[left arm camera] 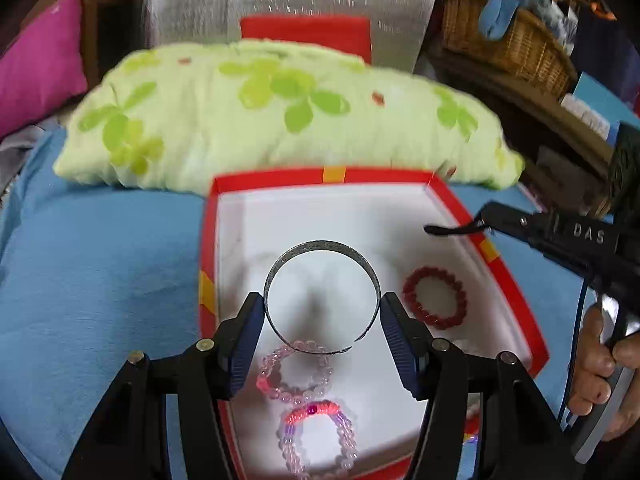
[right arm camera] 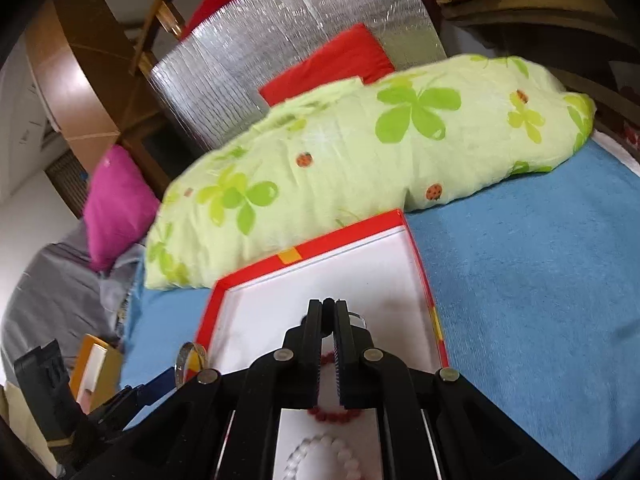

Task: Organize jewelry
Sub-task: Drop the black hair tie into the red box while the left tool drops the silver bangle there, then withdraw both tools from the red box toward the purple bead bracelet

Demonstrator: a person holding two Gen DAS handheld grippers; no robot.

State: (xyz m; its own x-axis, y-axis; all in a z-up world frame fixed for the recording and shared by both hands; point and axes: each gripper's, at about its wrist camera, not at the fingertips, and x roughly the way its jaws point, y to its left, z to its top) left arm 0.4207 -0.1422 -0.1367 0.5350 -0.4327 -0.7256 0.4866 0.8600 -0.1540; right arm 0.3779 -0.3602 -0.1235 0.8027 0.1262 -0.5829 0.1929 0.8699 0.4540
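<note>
Holding the silver bangle (left arm camera: 322, 296) between its pads over the red box (left arm camera: 208, 248), our left gripper (left arm camera: 322, 322) could drop it askew onto the pink bead bracelet (left arm camera: 296, 372) beneath. Our right gripper (right arm camera: 329, 354) is fully closed above that box, which sits on the blue bed (right arm camera: 540, 280) beside a green pillow (right arm camera: 360, 152).

The only words to read are the letters "DAS" – they sit on the black right gripper (left arm camera: 486, 222).
</note>
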